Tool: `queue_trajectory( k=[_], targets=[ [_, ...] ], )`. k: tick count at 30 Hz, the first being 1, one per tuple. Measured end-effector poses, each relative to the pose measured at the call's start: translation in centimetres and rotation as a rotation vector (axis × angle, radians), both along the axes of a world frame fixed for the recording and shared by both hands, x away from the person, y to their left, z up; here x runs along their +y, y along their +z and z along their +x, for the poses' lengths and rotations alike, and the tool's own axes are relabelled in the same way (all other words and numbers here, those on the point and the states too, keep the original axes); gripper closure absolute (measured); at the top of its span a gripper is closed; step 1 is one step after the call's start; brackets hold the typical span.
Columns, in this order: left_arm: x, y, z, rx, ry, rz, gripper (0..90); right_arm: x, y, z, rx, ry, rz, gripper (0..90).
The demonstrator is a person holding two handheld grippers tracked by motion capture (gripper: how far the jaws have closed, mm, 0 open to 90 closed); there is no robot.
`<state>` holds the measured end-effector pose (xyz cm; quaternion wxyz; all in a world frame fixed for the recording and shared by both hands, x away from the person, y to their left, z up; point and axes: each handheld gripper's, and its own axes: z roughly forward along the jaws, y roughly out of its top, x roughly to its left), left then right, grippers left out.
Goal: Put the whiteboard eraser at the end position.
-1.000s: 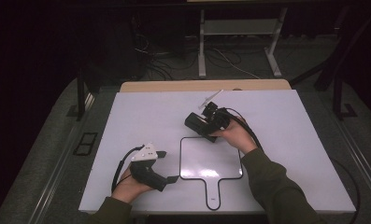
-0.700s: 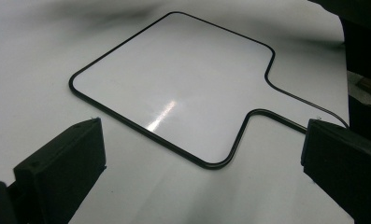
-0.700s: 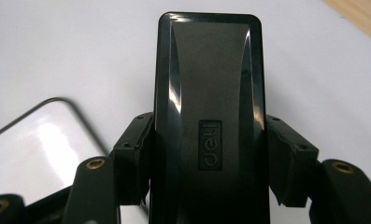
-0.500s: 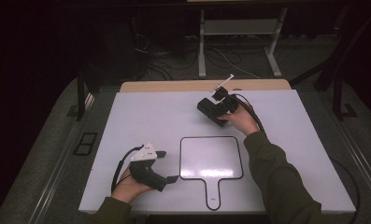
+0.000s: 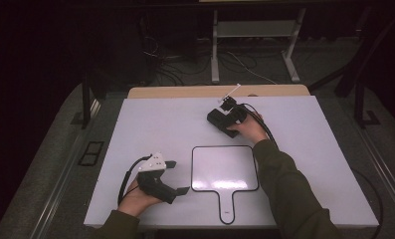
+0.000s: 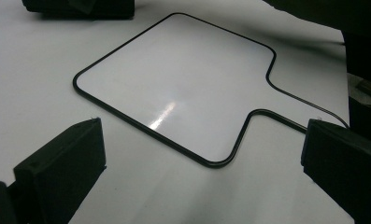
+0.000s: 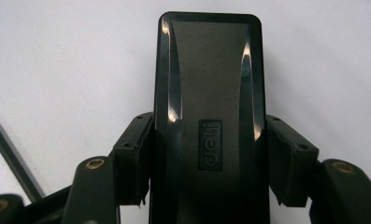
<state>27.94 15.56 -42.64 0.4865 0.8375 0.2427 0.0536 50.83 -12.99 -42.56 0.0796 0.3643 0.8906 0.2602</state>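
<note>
My right claw (image 7: 206, 186) grips the black eraser (image 7: 209, 116) near the bench's (image 5: 135, 129) far edge; left claw (image 6: 197, 177) rests open beside the whiteboard (image 5: 225, 168). I'd lower the eraser flat, then release gently.

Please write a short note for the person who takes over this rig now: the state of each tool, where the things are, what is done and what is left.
Right tool: shut on the black eraser, held over the far part of the white table, beyond the board.
Left tool: open, holding nothing, at the near left beside the board; its jaws point at the board's near corner.
Whiteboard: flat on the table, near the middle, handle toward the person. Its surface looks clean, with no marks that I can see.
Done: the eraser is gripped.
Left: probably set the eraser down on the table and release it; I cannot tell where it should go.
</note>
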Motion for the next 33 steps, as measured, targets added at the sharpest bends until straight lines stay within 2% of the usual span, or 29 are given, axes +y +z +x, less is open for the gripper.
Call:
queue_trajectory(
  k=[6, 10, 19, 23, 28, 32, 33],
  targets=[
    [0.0, 0.0, 0.0, 0.001, 0.0, 0.005, 0.0, 0.1, -0.6, 0.0, 0.002, -0.009, -0.022, 38.2],
    [0.1, 0.0, 0.1, -0.002, 0.0, 0.006, 0.0, 0.0, -0.6, 0.1, -0.002, -0.011, -0.013, 36.7],
    [0.1, -0.2, 0.5, -0.003, 0.011, -0.006, 0.0, -0.7, 0.7, -0.3, -0.042, -0.046, 0.055, 22.4],
    [0.1, -0.4, 0.8, -0.003, 0.018, -0.007, 0.0, -1.3, 1.6, -1.0, -0.086, -0.052, 0.065, 18.0],
    [0.1, -0.5, 1.0, -0.006, 0.028, -0.011, 0.0, -2.4, 2.5, -2.1, -0.115, -0.048, 0.114, 17.9],
    [0.2, -0.6, 0.9, -0.009, 0.028, -0.004, 0.0, -3.2, 2.7, -3.2, -0.175, -0.059, 0.124, 13.0],
    [0.2, -0.6, 0.9, -0.009, 0.03, -0.007, 0.0, -3.4, 2.8, -3.5, -0.177, -0.059, 0.141, 13.0]
  ],
)
